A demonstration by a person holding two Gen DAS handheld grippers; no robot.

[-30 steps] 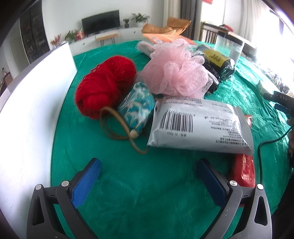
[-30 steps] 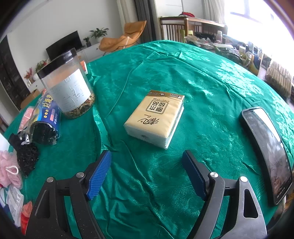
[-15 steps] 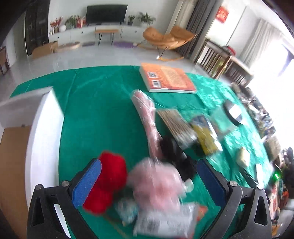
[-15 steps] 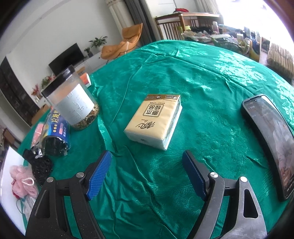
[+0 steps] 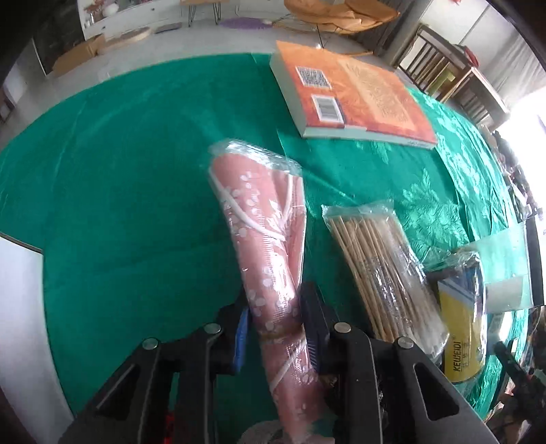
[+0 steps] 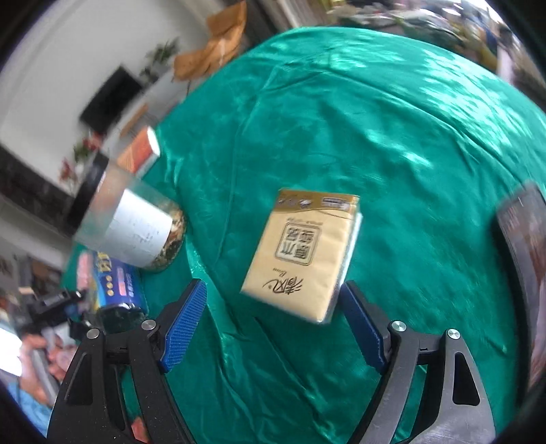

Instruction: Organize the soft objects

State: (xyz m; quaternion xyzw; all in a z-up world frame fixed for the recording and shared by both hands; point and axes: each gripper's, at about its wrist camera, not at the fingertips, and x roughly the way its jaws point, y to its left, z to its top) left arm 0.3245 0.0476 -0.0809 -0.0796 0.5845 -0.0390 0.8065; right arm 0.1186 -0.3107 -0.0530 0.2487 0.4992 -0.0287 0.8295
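Table (image 5: pixel 136 177) under shiny green patterned cloth; living room behind, wall TV (image 6: pixel 109 99), tan lounge chair (image 5: pixel 341 13). Left gripper (image 5: pixel 276 328) pinches pink wrapped roll (image 5: pixel 269 246) near its lower end. Orange book (image 5: pixel 355 92), barcode up. Yellow "KEUSIDI" pack (image 5: pixel 460 328). Right gripper (image 6: pixel 273 317) spread, just short of tan tissue pack (image 6: pixel 303 252) bearing Chinese print.
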